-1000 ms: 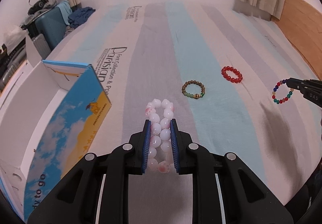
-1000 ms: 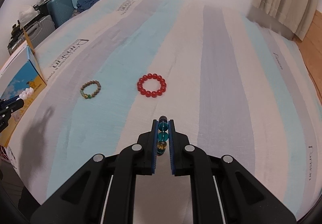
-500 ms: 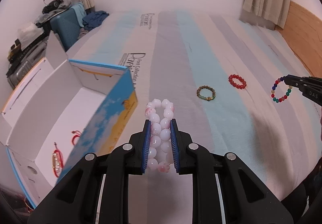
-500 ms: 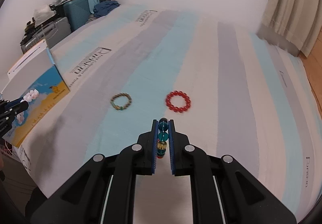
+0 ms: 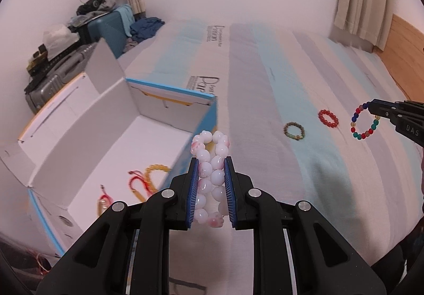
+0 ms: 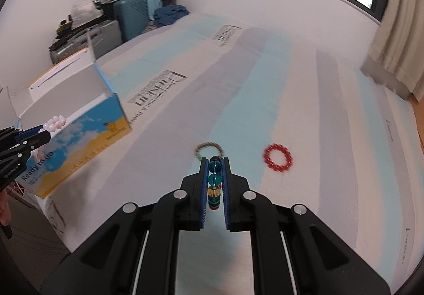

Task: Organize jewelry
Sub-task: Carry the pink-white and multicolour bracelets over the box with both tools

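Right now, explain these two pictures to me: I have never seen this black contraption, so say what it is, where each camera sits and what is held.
A person holds two hand-held grippers, each with a fisheye camera looking along its fingers. In the left view, the left gripper clamps a pink-and-white bead bracelet beside an open cardboard box that already holds some jewelry. In the right view, the right gripper pinches a multicoloured bead bracelet. A red bracelet and a brown bracelet lie on the striped bed.

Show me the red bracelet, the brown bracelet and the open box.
red bracelet [image 5: 328,118], left wrist view, on its bead ring.
brown bracelet [image 5: 293,131], left wrist view, on its beads.
box [image 5: 111,136], left wrist view, on its inner white wall.
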